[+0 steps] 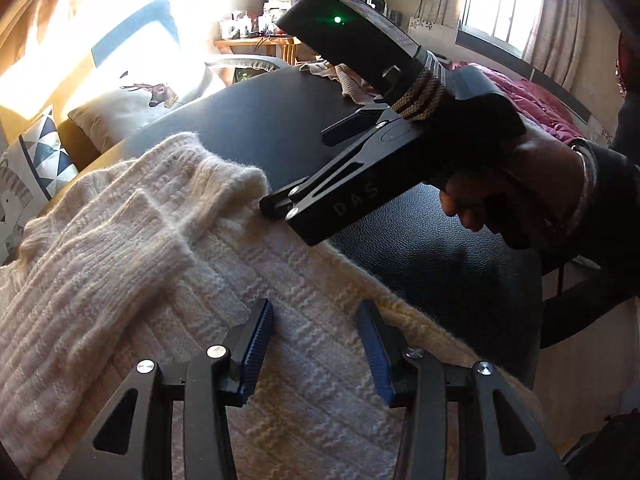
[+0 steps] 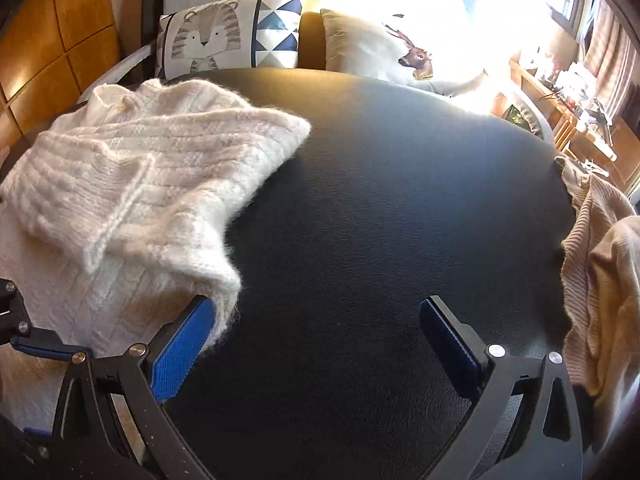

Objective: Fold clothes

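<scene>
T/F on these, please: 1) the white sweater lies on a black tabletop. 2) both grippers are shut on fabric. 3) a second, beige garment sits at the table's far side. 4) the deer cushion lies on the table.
1) True: the white sweater lies on the black tabletop.
2) False: the left gripper and right gripper both stand open, gripping nothing.
3) True: a beige garment lies at the edge away from the sweater.
4) False: the deer cushion sits behind the table.

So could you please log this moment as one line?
white sweater: partly folded | left gripper: open above it | right gripper: open at its edge
</scene>
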The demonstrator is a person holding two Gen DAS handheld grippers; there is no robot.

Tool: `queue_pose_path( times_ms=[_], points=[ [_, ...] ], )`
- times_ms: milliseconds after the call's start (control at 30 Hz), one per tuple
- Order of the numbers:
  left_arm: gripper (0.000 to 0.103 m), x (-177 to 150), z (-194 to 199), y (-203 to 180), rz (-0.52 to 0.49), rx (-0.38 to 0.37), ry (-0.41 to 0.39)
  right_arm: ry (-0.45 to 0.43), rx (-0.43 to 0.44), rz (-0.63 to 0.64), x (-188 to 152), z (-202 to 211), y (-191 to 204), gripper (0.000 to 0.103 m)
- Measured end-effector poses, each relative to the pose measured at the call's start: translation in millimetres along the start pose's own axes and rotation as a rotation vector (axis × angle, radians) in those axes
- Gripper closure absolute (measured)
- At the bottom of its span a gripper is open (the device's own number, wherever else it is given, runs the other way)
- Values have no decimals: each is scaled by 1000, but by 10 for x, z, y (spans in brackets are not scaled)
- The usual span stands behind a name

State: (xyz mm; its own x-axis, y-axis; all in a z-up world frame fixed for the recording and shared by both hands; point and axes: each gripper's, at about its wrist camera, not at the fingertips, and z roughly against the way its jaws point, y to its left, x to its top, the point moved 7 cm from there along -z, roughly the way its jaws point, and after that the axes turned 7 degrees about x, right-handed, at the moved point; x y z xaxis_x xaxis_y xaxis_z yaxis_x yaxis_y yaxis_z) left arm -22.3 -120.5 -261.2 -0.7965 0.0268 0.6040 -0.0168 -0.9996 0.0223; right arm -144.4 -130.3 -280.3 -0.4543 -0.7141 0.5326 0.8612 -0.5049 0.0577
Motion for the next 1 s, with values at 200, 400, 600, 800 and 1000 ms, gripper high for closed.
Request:
queue_pose_path(
  times_ms=[200, 400, 600, 800, 1000],
  points=[
    [54, 8, -13, -82, 20, 21, -26, 5, 2, -34, -7, 19, -4, 0],
    [54, 26, 35, -28, 75, 2, -28, -53, 29, -95, -52, 378, 77, 0],
    [54, -4, 145, 23, 99, -2, -20, 29, -3, -15, -135, 163, 317, 0],
    [54, -260, 425, 464, 216, 19, -35, 37, -37, -28, -144, 188, 286, 0],
    [54, -548, 717, 1536, 430, 133, -55, -70, -14, -55, 380, 487, 455, 0]
  ],
)
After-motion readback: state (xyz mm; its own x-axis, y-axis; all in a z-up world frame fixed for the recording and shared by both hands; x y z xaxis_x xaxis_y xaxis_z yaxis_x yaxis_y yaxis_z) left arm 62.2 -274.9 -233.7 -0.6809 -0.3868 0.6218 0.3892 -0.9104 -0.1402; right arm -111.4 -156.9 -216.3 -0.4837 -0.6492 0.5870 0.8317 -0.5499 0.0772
